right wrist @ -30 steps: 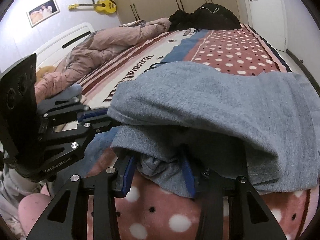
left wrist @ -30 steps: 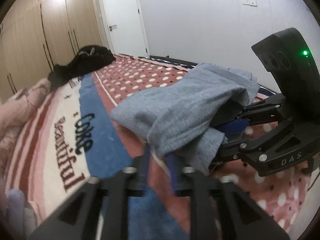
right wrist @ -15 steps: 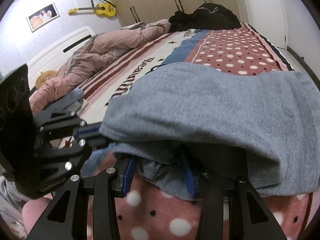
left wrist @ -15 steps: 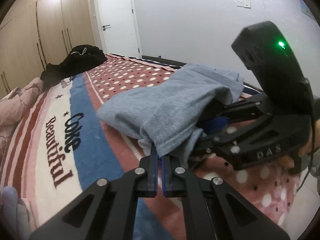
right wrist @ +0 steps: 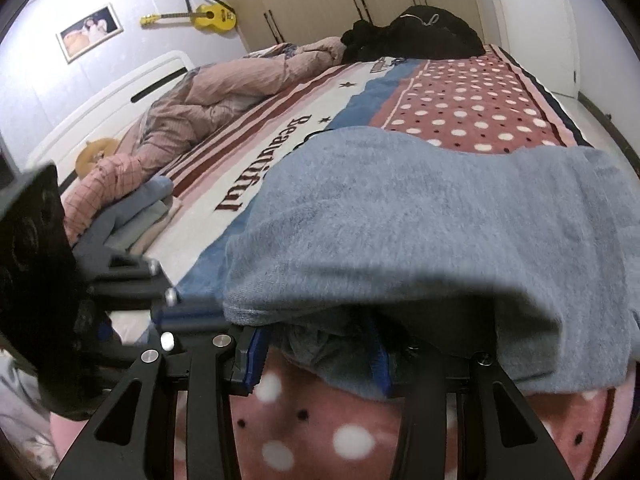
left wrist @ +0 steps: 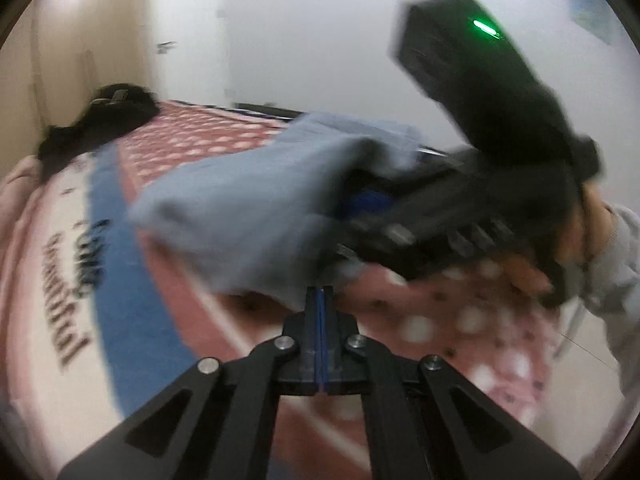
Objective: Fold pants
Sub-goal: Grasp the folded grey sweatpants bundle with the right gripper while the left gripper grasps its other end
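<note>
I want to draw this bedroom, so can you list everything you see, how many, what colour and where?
pants: one, grey-blue, draped over the grippers above the bed
blanket: one, pink with dots, stripes and lettering, on the bed
black clothes: one heap, far end of the bed
pink quilt: one, bunched by the headboard
guitar: one, yellow, on the wall
photo: one, framed, on the wall
door: one, white, far right
left gripper: black, shut, at the pants' edge
right gripper: black, open, under the pants

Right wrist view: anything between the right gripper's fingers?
Yes: bunched grey pants fabric hangs between the open right gripper's fingers, over the blanket.
</note>
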The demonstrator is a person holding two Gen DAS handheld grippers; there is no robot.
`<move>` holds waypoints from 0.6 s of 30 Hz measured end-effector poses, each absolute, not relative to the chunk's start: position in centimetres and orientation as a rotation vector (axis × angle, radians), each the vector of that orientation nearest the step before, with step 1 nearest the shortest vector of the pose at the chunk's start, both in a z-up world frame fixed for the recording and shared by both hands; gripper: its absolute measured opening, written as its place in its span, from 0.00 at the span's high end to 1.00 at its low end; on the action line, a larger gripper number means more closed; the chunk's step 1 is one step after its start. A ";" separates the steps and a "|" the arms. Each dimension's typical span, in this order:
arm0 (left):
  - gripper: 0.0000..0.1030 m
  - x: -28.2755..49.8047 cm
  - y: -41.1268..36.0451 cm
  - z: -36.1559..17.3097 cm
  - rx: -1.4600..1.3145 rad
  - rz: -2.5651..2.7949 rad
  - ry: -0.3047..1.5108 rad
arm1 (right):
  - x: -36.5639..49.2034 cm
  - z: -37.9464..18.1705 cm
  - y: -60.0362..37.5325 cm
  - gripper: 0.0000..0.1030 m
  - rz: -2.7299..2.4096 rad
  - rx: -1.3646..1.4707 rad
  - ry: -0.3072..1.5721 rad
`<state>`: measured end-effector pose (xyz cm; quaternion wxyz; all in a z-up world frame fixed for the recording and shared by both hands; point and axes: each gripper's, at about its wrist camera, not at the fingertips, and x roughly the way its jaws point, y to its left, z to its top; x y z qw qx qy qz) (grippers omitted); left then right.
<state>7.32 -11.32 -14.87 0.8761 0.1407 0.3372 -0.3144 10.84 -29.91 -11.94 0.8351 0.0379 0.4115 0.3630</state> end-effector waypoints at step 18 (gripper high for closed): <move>0.67 8.9 -8.8 -11.8 0.170 -0.654 0.712 | 13.7 -9.7 -39.1 0.36 0.602 0.295 0.849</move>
